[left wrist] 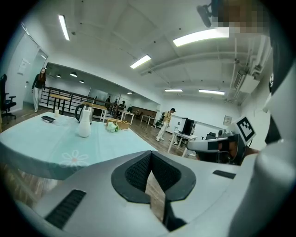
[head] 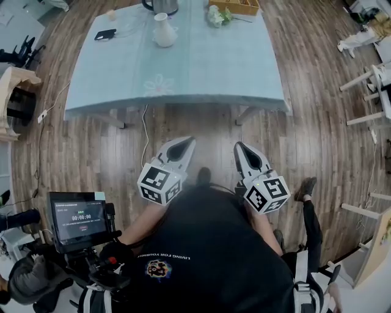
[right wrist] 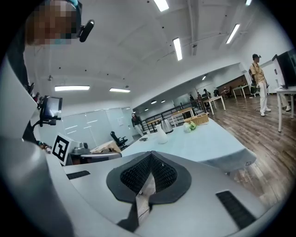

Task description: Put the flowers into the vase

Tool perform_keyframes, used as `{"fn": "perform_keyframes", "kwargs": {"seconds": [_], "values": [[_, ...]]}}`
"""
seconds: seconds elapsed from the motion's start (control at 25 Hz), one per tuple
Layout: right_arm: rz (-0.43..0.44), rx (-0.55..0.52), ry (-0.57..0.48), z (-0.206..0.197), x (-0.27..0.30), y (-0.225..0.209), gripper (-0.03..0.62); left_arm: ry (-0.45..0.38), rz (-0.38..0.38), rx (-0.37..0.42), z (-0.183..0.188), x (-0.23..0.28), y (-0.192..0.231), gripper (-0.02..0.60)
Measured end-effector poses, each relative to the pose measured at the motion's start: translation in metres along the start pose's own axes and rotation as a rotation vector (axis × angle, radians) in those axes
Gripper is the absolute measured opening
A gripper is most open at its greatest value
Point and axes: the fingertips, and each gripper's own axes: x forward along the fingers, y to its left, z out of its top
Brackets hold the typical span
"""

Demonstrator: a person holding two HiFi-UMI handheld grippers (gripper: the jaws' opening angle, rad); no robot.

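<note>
Blue-clothed table (head: 208, 67) standing ahead of the person, left gripper (head: 186, 142) and right gripper (head: 239, 147) hanging over the floor (head: 201, 125) short of it, the 2 sitting with jaws together, gripping nothing, vase (head: 164, 30) standing near the table's far edge, flowers (head: 217, 15) lying right of it by a basket (head: 238, 6)

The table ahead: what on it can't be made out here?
Kettle: head view, top edge cuts it off.
Basket: head view, top edge cuts it; contents unseen.
Flowers: too small in every view to count.
Vase: its inside is too small and far to see.
</note>
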Motion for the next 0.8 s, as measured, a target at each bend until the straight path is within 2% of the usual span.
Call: {"fn": "perform_keyframes", "kwargs": {"seconds": [0.24, 0.8], "values": [[-0.018, 0.049, -0.012, 0.003, 0.008, -0.009, 0.018, -0.002, 0.014, -0.004, 0.002, 0.001, 0.008, 0.008], [-0.025, 0.066, 0.019, 0.003, 0.033, -0.009, 0.018, 0.010, 0.032, -0.020, 0.009, 0.001, 0.034, 0.008]]}}
